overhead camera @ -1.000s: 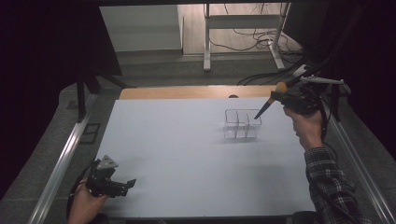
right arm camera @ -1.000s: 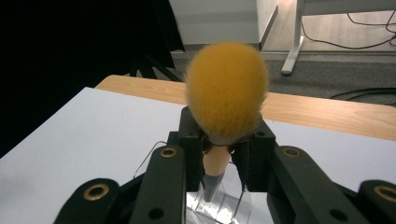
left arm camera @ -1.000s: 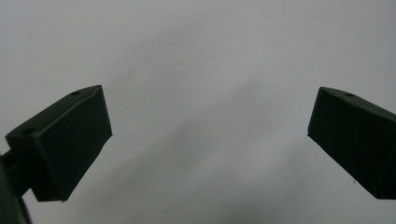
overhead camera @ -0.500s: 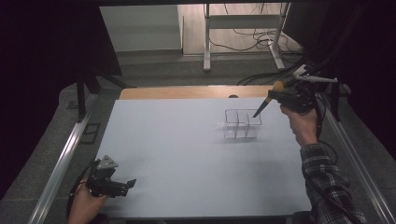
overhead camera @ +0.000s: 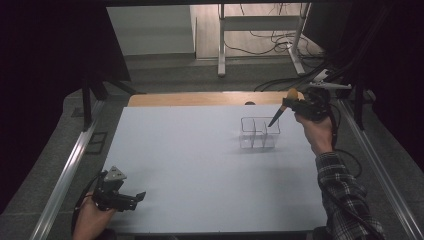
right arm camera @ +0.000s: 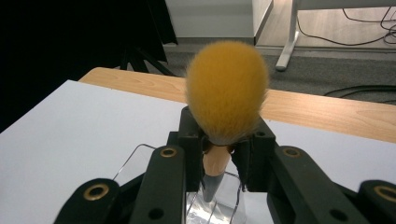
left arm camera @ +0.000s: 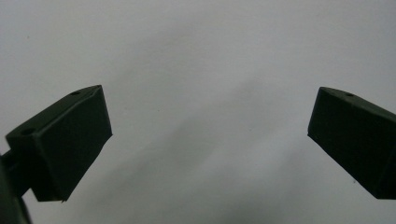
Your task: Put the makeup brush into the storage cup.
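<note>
My right gripper [overhead camera: 291, 103] is shut on a makeup brush [right arm camera: 227, 91] with an orange-yellow bristle head, a tan ferrule and a dark handle. The handle tip [overhead camera: 272, 121] points down at the right compartment of a clear plastic organizer [overhead camera: 259, 133] on the white table. In the right gripper view the organizer [right arm camera: 217, 203] shows just below the brush. My left gripper [overhead camera: 134, 198] rests at the table's near left corner, open, with nothing between its black fingers [left arm camera: 65, 140].
The white table top [overhead camera: 200, 165] has a wooden strip [overhead camera: 200, 99] along its far edge. Metal rails [overhead camera: 70, 170] run along both sides. Beyond the table are desk legs [overhead camera: 221, 45] and cables [overhead camera: 270, 35] on the floor.
The right gripper has lowered the brush a little, bringing the handle tip closer over the organizer. The left gripper has stayed put.
</note>
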A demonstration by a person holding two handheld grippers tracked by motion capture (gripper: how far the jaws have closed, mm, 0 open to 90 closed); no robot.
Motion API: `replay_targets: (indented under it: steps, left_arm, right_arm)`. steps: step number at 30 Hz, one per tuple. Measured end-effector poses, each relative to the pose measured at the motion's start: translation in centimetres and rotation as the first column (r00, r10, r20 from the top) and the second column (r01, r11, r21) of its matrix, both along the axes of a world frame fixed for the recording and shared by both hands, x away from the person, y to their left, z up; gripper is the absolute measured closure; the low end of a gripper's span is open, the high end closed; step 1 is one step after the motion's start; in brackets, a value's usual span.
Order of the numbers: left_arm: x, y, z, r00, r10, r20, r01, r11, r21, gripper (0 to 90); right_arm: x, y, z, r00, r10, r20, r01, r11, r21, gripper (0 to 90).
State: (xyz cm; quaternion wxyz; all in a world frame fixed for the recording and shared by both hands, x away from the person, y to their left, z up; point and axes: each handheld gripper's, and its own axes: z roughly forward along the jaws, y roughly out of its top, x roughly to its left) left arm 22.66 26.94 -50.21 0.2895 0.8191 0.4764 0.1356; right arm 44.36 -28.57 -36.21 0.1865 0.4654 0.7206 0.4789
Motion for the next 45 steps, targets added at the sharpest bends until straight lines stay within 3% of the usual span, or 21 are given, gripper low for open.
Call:
replay_targets:
  steps: [45]
  left_arm:
    - [0.1,-0.1,-0.1,0.9999,-0.007,-0.009,0.007,1.0,0.006,0.0]
  right_arm:
    - [0.4,0.6,-5.8,0.9973,-0.002,-0.074,0.001,0.9998,-0.017,72.8]
